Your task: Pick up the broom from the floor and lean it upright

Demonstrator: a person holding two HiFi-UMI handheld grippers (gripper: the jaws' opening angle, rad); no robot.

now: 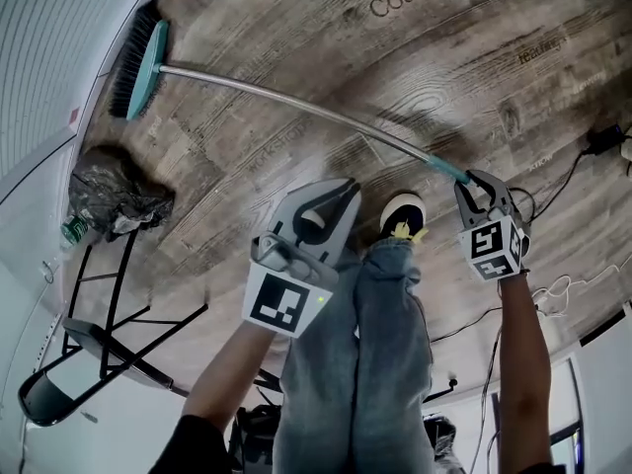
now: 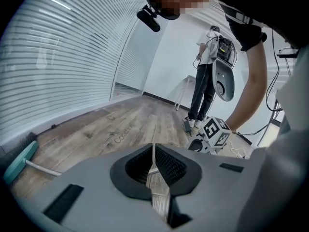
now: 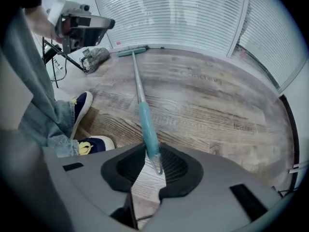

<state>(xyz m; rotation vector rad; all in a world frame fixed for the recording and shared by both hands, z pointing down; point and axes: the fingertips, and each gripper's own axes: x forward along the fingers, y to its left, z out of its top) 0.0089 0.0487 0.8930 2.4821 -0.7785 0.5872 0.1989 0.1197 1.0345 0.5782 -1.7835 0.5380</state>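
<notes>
The broom lies across the wooden floor, its teal, dark-bristled head (image 1: 138,57) by the blinds at far left and its metal handle (image 1: 296,107) running right. My right gripper (image 1: 481,188) is shut on the teal grip end (image 3: 147,129), which is raised a little off the floor and casts a shadow. In the right gripper view the grip passes between the pads (image 3: 153,161) and the broom head (image 3: 131,51) sits far off. My left gripper (image 1: 331,197) hovers above the person's legs, shut and empty, its tips meeting (image 2: 153,156). The broom head (image 2: 19,162) shows at that view's left edge.
A crumpled grey bag (image 1: 118,191) and a black folding frame (image 1: 99,334) stand at left by the blinds. The person's shoe (image 1: 403,215) is just left of the right gripper. Cables (image 1: 573,166) trail along the right. Another person (image 2: 205,81) stands at the far wall.
</notes>
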